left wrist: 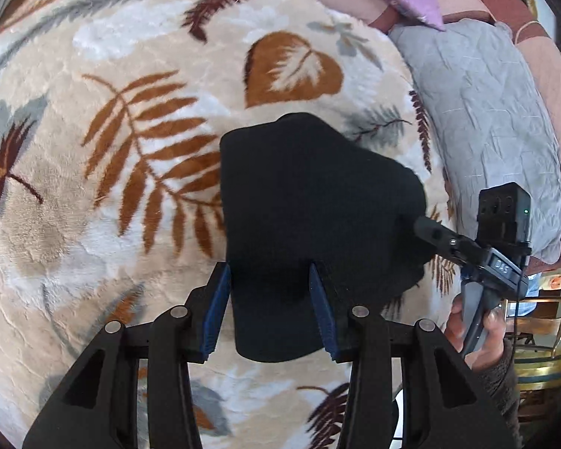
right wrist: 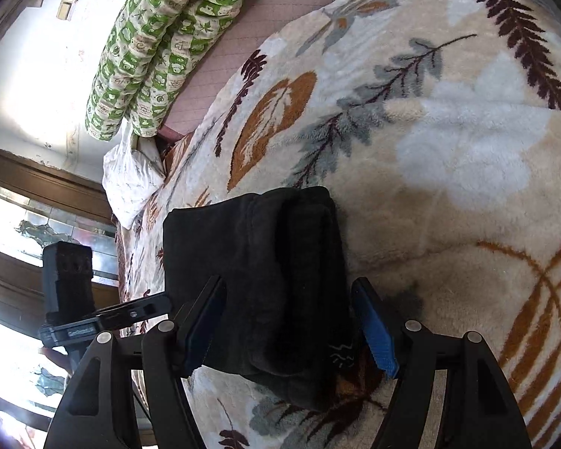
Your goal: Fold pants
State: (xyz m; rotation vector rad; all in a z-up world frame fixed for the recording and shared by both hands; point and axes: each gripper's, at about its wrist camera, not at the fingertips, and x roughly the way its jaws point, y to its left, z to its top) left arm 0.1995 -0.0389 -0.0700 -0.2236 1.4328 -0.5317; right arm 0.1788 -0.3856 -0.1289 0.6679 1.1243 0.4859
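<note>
A: Start at the fingers. How do they stand?

B: The left gripper (left wrist: 271,314) has its blue-padded fingers (left wrist: 216,314) spread, with the near edge of the black, thick, soft folded pants (left wrist: 310,202) lying between them; neither pad seems to press the cloth. The right gripper (right wrist: 291,331) stands wider, its blue pads (right wrist: 378,336) either side of the bundle's near end, apart from it too.

A: And the pants themselves?

B: A compact stack, several layers doubled, resting on the cream plush blanket with brown and grey leaves (left wrist: 93,194). Taking the pants as landmark, the crumpled grey pillow (left wrist: 479,119) lies beyond their far right side, and the green-and-white patterned quilt (right wrist: 157,48) well off past their far left.

A: So what makes this step go well?

B: I'd judge the fold nearly done (both grips look released). Draw each gripper straight back without snagging a layer, then pat the stack flat.
</note>
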